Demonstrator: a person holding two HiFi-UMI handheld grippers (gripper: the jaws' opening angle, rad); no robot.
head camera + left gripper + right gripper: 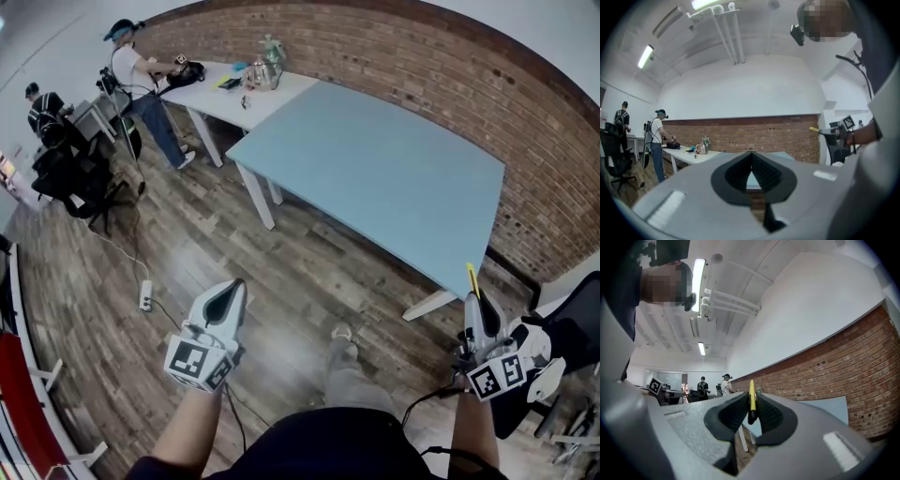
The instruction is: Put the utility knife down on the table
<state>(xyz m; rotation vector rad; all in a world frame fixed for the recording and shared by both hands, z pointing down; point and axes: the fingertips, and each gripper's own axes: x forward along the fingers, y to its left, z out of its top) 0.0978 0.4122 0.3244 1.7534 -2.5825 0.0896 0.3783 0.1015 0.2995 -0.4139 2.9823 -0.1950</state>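
The yellow utility knife (pixel 472 279) stands on edge between the pads of my right gripper (pixel 478 302), which is shut on it; in the right gripper view the yellow utility knife (pixel 752 399) rises from the jaws of my right gripper (pixel 751 412). It hangs just off the near right corner of the light blue table (pixel 375 173). My left gripper (pixel 232 292) is shut with nothing in it, over the wooden floor in front of the table; in the left gripper view my left gripper (pixel 751 161) points level at the table (pixel 780 155).
A white table (pixel 246 94) with a kettle and small items adjoins the blue one at the far left, where two people stand near desks and office chairs (pixel 70 178). A brick wall (pixel 450 103) runs behind. A black chair (pixel 572 323) sits at my right. A power strip (pixel 145 295) lies on the floor.
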